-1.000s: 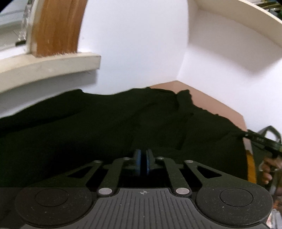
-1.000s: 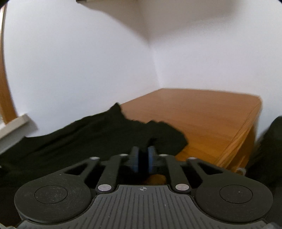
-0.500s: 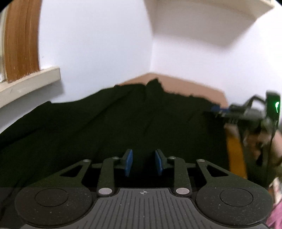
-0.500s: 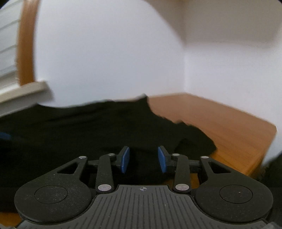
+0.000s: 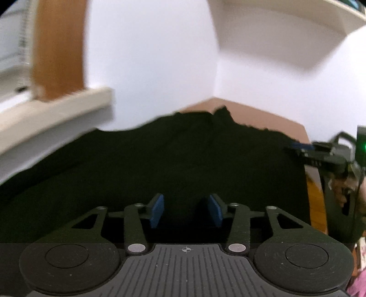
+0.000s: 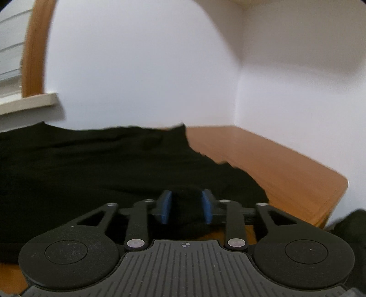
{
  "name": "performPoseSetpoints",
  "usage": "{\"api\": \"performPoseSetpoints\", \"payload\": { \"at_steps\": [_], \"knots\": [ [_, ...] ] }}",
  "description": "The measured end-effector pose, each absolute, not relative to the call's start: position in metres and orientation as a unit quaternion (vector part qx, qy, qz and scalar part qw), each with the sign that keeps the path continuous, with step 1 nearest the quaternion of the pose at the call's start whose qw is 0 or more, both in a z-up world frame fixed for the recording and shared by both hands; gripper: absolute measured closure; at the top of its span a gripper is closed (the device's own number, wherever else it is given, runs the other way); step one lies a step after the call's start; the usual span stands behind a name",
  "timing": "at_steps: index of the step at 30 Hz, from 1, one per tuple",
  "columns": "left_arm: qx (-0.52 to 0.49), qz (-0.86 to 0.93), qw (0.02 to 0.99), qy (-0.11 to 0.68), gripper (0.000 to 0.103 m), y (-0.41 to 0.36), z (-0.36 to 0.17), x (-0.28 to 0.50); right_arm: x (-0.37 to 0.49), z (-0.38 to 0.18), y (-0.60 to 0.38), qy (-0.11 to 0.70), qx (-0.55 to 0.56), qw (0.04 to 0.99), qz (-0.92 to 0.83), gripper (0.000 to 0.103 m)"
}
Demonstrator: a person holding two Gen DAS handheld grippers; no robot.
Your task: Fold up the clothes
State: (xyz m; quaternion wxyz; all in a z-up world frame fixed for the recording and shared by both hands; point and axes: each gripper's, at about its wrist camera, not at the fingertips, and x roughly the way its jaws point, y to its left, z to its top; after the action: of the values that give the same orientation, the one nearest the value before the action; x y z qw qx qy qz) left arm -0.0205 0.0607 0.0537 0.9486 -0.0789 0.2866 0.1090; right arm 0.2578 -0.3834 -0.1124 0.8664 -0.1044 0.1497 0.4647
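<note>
A black garment point(image 5: 160, 160) lies spread over the wooden table point(image 5: 263, 116) and covers most of it. My left gripper point(image 5: 186, 210) hovers over its near part. Its jaws are opening, the blue pads are wide apart, and only flat cloth lies below them. In the right wrist view the garment point(image 6: 91, 160) ends near the table's point(image 6: 274, 164) right end. My right gripper point(image 6: 186, 206) is at the garment's near right edge. Its jaws are opening, and a raised bunch of black cloth fills the gap and touches both pads. That gripper point(image 5: 297, 146) also shows at the right edge of the left wrist view.
White walls meet in a corner behind the table. A window sill point(image 5: 57, 114) and a wooden frame point(image 5: 57, 50) stand at the left. A white shelf point(image 5: 286, 13) hangs above. A hand point(image 5: 340, 189) holds the right gripper. Something dark point(image 6: 350, 228) lies past the table's right end.
The left pads went from shut to wide apart. The right pads spread from shut, and a bunch of cloth now stands between them. Both views have shifted sideways over the garment.
</note>
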Motion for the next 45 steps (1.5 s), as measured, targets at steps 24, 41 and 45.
{"api": "performPoseSetpoints", "payload": {
  "at_steps": [24,41,45],
  "knots": [
    [-0.135,0.144,0.923,0.330,0.078,0.080,0.041,-0.159,0.191,-0.120,-0.356,0.153,-0.101,0.808,0.560,0.053],
    [-0.131,0.297,0.905,0.274,0.061,0.101,0.068,-0.258,0.188,-0.124,-0.360,0.134,-0.102,0.810,0.562,0.053],
    [-0.154,0.309,0.899,0.271,0.051,0.090,0.068,-0.304,0.188,-0.124,-0.362,0.130,-0.099,0.810,0.562,0.053]
  ]
}}
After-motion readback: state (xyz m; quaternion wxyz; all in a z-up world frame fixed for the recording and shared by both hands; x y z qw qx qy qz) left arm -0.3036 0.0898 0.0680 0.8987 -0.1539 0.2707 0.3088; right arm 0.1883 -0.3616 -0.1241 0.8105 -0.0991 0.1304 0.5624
